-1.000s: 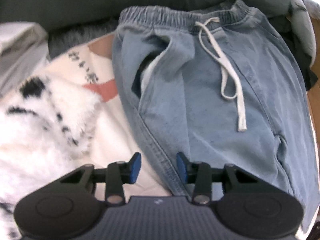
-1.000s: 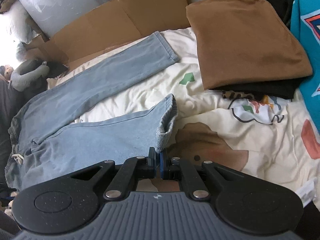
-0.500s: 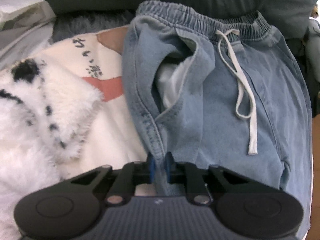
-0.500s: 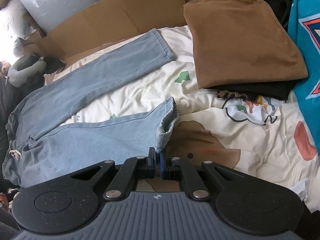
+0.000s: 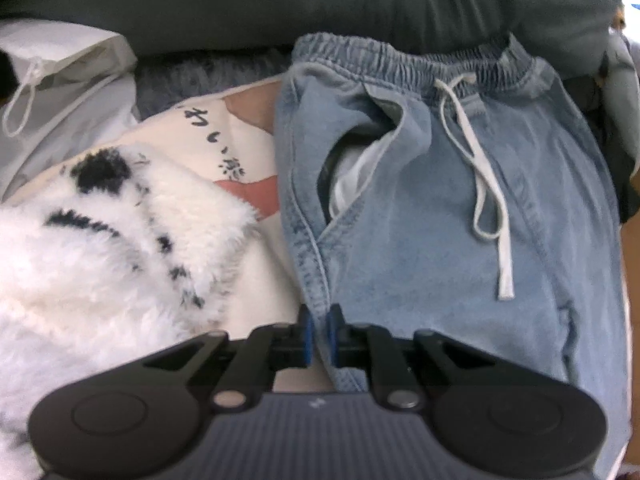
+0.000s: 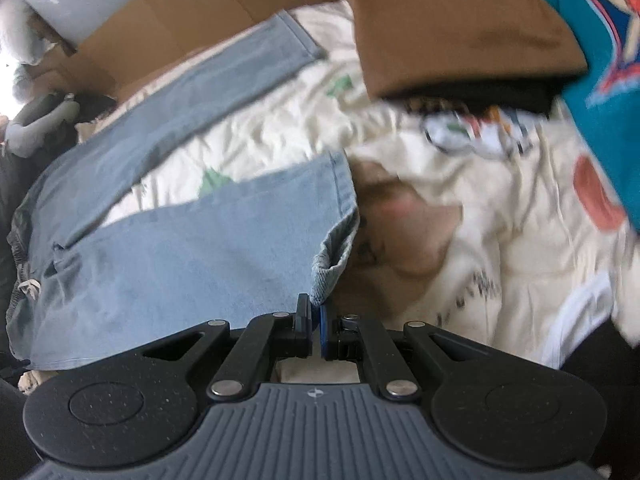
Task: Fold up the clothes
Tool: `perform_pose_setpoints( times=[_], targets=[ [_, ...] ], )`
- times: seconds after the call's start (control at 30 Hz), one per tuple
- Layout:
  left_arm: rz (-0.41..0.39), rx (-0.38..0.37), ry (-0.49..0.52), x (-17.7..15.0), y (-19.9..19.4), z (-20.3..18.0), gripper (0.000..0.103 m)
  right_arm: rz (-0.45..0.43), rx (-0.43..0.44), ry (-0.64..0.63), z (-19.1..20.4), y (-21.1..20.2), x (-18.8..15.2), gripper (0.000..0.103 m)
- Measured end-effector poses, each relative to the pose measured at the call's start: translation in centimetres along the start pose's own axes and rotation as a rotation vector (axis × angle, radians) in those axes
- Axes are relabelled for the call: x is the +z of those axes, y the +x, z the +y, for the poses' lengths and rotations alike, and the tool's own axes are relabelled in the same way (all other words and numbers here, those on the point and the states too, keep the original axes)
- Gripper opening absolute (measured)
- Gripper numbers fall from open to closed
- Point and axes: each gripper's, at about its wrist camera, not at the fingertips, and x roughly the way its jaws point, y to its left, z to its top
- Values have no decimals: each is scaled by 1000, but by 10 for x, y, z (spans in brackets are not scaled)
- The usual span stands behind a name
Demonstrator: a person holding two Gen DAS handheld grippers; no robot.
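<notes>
Light blue jeans [image 5: 420, 240] with an elastic waistband and a white drawstring [image 5: 484, 184] lie flat on the bed. In the left wrist view my left gripper [image 5: 319, 338] is shut on the jeans' left side seam, below the pocket opening. In the right wrist view the jeans [image 6: 180, 256] stretch away to the left with both legs spread apart. My right gripper [image 6: 315, 324] is shut on the corner of the near leg's hem [image 6: 334, 256], which curls up from the sheet. The far leg [image 6: 200, 96] lies flat.
A fluffy white garment with black spots [image 5: 100, 260] lies left of the jeans, beside a white drawstring bag [image 5: 60, 80]. On the printed cream sheet [image 6: 400, 140] sit a folded brown garment [image 6: 452, 20] over a black one and a teal garment [image 6: 600, 60]. Cardboard [image 6: 168, 20] lines the far edge.
My left gripper has closed from open onto the jeans' side seam. My right gripper has moved with the hem held, and its view is now blurred.
</notes>
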Motion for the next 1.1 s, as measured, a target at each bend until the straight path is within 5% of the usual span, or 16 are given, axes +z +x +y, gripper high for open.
perform_pose_setpoints(
  times=[0.27, 0.33, 0.4, 0.8, 0.97, 1.1],
  targets=[
    [17, 8, -44, 2, 21, 6, 18, 88, -2, 14, -19, 34, -35, 8],
    [15, 16, -42, 2, 24, 4, 20, 81, 2, 32, -28, 38, -35, 31],
    [13, 27, -37, 3, 26, 2, 22, 74, 5, 52, -36, 43, -36, 44],
    [17, 100, 32, 6, 32, -12, 24, 98, 27, 31, -62, 86, -9, 45],
    [14, 128, 47, 5, 34, -14, 24, 181, 35, -39, -55, 107, -10, 50],
    [17, 144, 64, 5, 36, -16, 25, 250, 103, 32, -63, 110, 0, 52]
  ],
)
